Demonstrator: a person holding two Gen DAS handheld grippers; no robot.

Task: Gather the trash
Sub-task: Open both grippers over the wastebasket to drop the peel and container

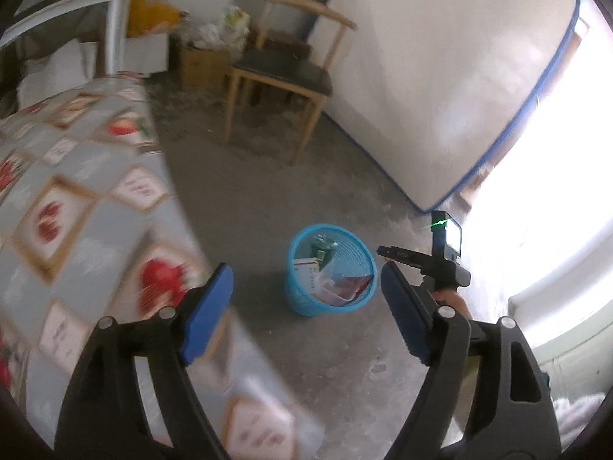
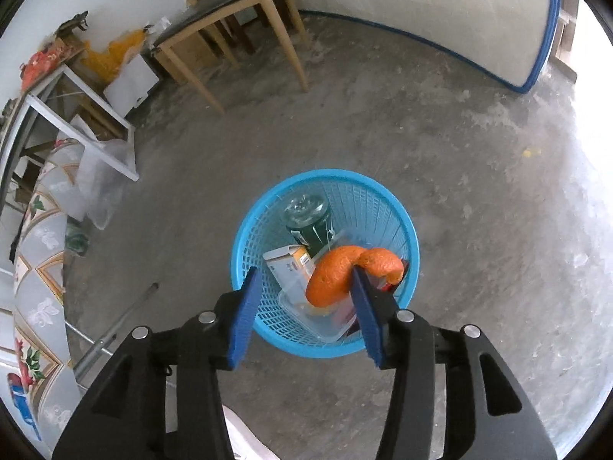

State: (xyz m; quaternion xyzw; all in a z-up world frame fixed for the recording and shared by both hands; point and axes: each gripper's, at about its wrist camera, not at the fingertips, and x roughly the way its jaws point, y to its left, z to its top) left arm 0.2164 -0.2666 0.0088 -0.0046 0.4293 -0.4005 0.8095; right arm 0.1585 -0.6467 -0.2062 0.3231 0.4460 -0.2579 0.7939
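The right gripper (image 2: 302,303) hung over the blue basket (image 2: 387,207) with its jaws parted; an orange peel (image 2: 337,276) lay draped against the tip of its right-hand pad (image 2: 364,306), the other pad well clear, so nothing was clamped. The peel might have clung to that pad and been carried back out, or slid over the rim onto the floor. The left gripper (image 1: 306,310) stood wide and empty, away from the basket and beside the patterned tablecloth (image 1: 76,191). Inside the basket sat a dark green can (image 2: 308,222), a small carton (image 2: 287,264) and a clear plastic tray (image 2: 325,322).
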